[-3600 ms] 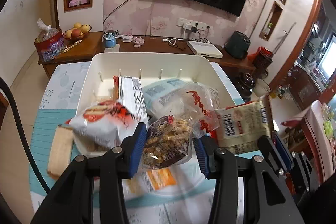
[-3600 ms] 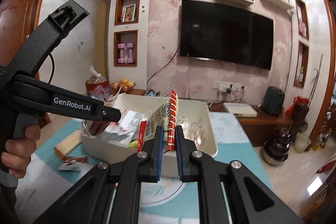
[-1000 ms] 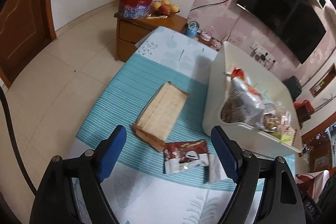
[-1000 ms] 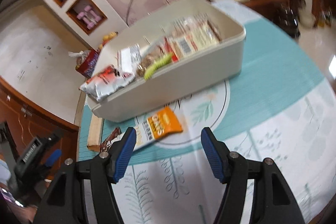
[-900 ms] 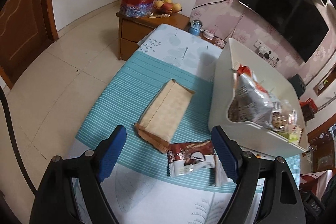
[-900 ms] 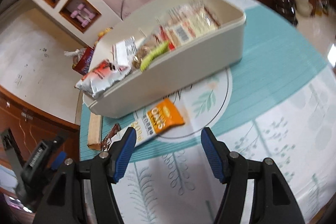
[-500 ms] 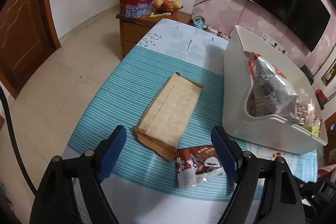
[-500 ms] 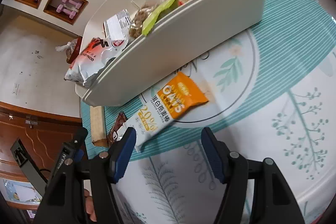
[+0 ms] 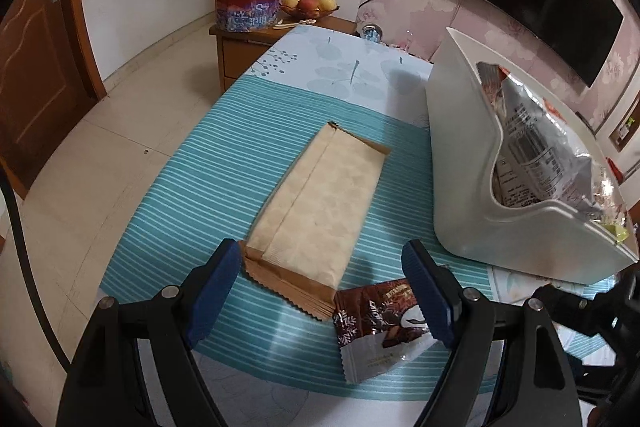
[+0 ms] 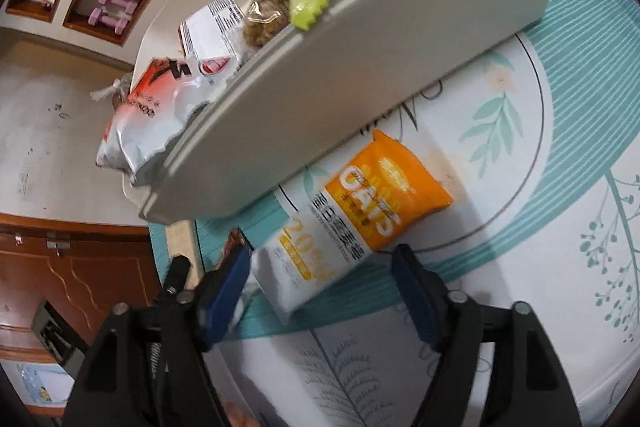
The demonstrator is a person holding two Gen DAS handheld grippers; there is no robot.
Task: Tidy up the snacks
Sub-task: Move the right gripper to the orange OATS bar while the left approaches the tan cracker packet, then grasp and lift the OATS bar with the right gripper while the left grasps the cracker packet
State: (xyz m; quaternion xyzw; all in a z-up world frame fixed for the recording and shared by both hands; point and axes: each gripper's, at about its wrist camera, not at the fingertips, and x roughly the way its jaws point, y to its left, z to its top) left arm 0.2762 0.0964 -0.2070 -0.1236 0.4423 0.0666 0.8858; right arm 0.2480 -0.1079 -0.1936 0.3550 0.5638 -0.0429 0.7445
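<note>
Snacks fill the white bin (image 9: 460,163) on the surface (image 9: 224,163); three lie outside it. A flat tan pack (image 9: 320,203) sits left of the bin, a brown wrapper (image 9: 372,323) touching its end. The left tool (image 9: 324,291), spread and empty, straddles that end and could catch both. The right tool (image 10: 320,291), jaws opening, holds nothing, with the glossy orange-and-white oats pouch (image 10: 360,219) between them; it might slide.

White bin (image 9: 464,163), packed with snack bags. Outside it, flat: tan wafer pack (image 9: 320,203) well off its end wall; brown chocolate packet (image 9: 380,323) near its corner; orange-white oats pouch (image 10: 360,219) just beside its long wall.
</note>
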